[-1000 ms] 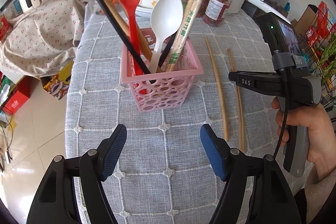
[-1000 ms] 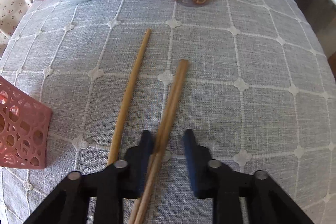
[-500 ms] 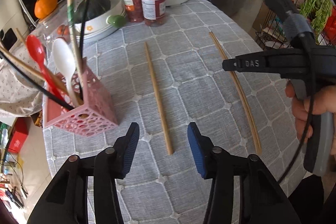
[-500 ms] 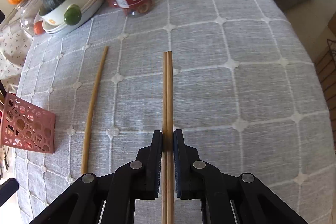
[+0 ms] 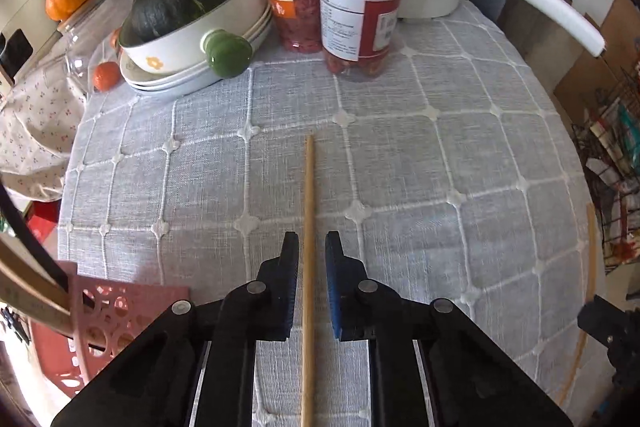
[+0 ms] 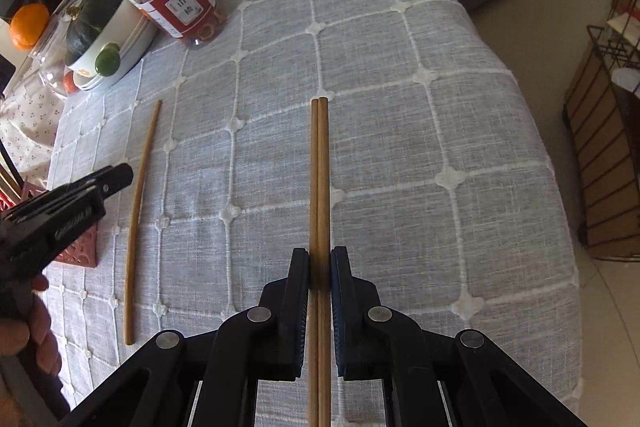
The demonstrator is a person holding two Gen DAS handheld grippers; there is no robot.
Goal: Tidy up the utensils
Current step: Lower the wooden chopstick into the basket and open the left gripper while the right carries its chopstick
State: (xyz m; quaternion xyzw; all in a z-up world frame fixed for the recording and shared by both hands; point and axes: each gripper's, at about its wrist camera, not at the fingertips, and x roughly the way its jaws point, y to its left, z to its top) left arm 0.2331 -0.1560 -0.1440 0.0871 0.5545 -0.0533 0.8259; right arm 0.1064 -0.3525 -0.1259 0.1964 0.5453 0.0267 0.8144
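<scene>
Since half a second ago: left gripper [image 5: 311, 259] advanced over single chopstick [image 5: 308, 227], jaws narrowed astride it, gaps visible both sides. Right gripper [image 6: 320, 267] clamped on chopstick pair [image 6: 320, 179], near tablecloth's [image 6: 420, 147] right edge. Pink basket [image 5: 108, 323] at left edge.

The left tool [image 5: 311, 263], which a second ago faced the pink utensil basket [image 5: 100, 327] with its jaws spread wide, now straddles the single wooden chopstick [image 5: 308, 227] lying on the desk [image 5: 440, 187], its jaws narrowed to a small gap on either side of it, with the basket pushed to the lower left edge of its view. The right tool [image 6: 319, 271], open a second ago around the chopstick pair [image 6: 320, 167], is now clamped on the two sticks, which lie straight and side by side instead of splayed.
</scene>
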